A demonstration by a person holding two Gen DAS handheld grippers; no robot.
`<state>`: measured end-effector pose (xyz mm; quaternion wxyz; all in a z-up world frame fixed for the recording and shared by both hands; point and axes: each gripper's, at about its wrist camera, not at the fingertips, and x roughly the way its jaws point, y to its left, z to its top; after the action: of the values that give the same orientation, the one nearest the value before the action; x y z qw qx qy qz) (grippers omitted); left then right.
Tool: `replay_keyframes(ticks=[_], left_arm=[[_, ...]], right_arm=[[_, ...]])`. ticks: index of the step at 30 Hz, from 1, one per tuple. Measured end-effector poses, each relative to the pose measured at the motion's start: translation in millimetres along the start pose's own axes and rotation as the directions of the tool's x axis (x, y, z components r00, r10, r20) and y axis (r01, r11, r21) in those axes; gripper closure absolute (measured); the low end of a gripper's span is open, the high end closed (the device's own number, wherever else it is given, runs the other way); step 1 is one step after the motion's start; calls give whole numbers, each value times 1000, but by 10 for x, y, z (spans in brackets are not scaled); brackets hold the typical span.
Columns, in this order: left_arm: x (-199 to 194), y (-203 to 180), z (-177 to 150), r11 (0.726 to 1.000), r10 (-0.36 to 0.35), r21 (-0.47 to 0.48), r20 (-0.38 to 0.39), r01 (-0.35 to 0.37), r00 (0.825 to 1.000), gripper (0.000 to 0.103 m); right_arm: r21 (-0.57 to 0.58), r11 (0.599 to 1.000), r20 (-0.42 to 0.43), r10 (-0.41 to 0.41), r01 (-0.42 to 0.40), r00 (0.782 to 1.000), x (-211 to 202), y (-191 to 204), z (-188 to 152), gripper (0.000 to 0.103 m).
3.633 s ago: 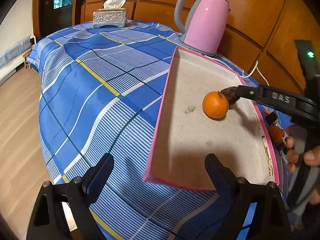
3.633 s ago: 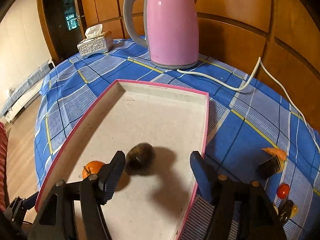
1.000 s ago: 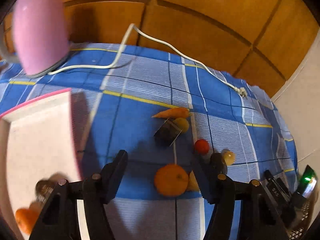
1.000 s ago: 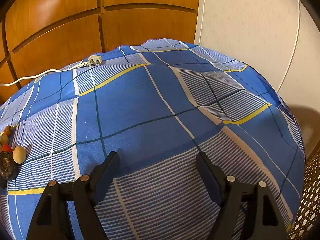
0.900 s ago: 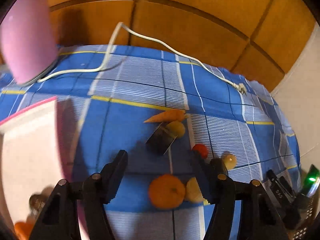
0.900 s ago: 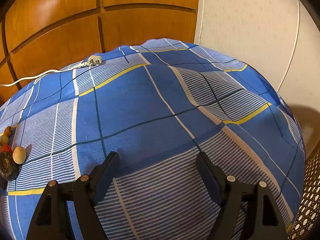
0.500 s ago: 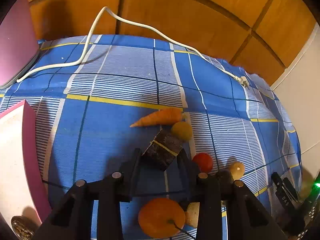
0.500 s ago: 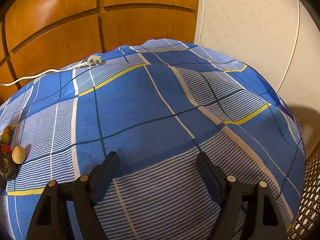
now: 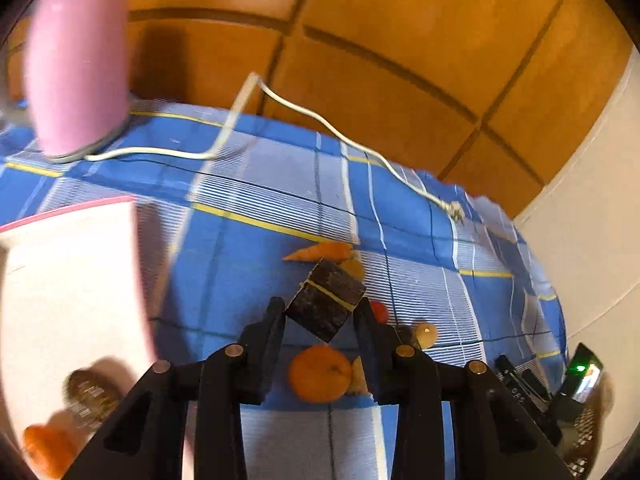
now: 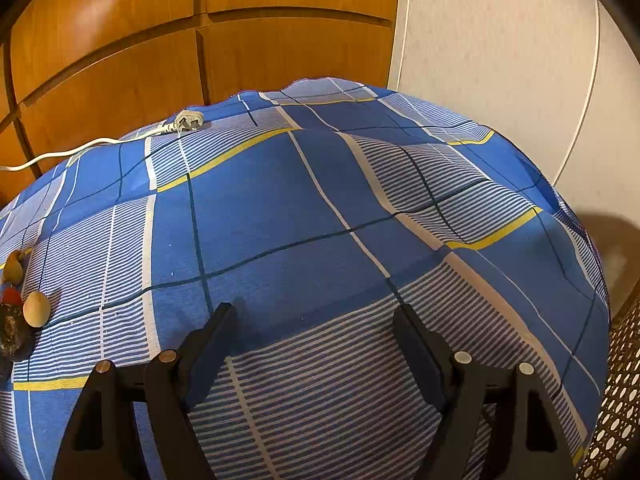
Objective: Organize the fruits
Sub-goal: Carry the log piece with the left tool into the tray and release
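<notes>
A: What does the left tool (image 9: 320,312) have?

B: It is clenched on a dark block (image 9: 326,305) with a thin yellow line across it, one pad on each side. The block sits tilted between the fingers, above the blue checked cloth (image 9: 260,200) that covers the bench.

A: And the rest of the fruit?

B: An orange (image 9: 319,373) lies on the cloth right under the block, with a pale yellow piece (image 9: 359,376) touching its right side. Beyond the block lie a carrot (image 9: 318,251) and a small yellow fruit (image 9: 353,267); to the right, a small red fruit (image 9: 379,311) and a pale round one (image 9: 425,332). In the pink-edged tray (image 9: 68,216) at left, blurred, are a brown fruit (image 9: 90,390) and another orange one (image 9: 44,446).

A: The right tool (image 10: 314,344)?

B: Released, its jaws wide apart and empty over a bare stretch of cloth, well away from the fruit, a few pieces of which show at the left edge of its view.

A: Anything else on the bench?

B: A pink kettle (image 9: 76,60) at the back left, its white cord (image 9: 320,124) running across to a loose plug (image 10: 186,122).
</notes>
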<state>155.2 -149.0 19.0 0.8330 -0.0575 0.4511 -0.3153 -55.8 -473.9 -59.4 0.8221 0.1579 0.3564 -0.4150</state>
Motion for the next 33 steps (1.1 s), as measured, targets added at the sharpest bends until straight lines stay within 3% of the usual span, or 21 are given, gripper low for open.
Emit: replay_keyframes(ticks=[5,9,14,18,24,25,27,33], left_arm=[[-456,457,-23,994,38,-109,70,-30,997,68],[-750,877,-51,978,114,-190,116,-91,987,68],[-962,1369,-83,942,227,-283,137,-182,964,67],[-1046,1668,-154,919,268,-330,130,-213,955,67],[-954,1872,-258,901,281,-368,92,-229,955,66],[-948,1892,-278,893,295,-378,84,-244,952,64],[-953,1868,-328,891,308,-375,88,-254,947,49],[-1071,1686,-529,882,381,-338,97,-330,919,41]], right_arm=[[0,1000,0,-1,1,1000,-1,0,0,22],[0,1000,1,-1,1,1000,-2,0,0,22],[1,1000,1,-1,1,1000,-1,1,0,22],[0,1000,1,-3,3,1000,-2,4,0,22],[0,1000,2,-3,3,1000,-5,6,-3,22],[0,1000,2,-3,3,1000,-6,5,-2,22],[0,1000,1,-3,3,1000,-6,6,-2,22],[1,1000,2,-3,3,1000,-8,4,-1,22]])
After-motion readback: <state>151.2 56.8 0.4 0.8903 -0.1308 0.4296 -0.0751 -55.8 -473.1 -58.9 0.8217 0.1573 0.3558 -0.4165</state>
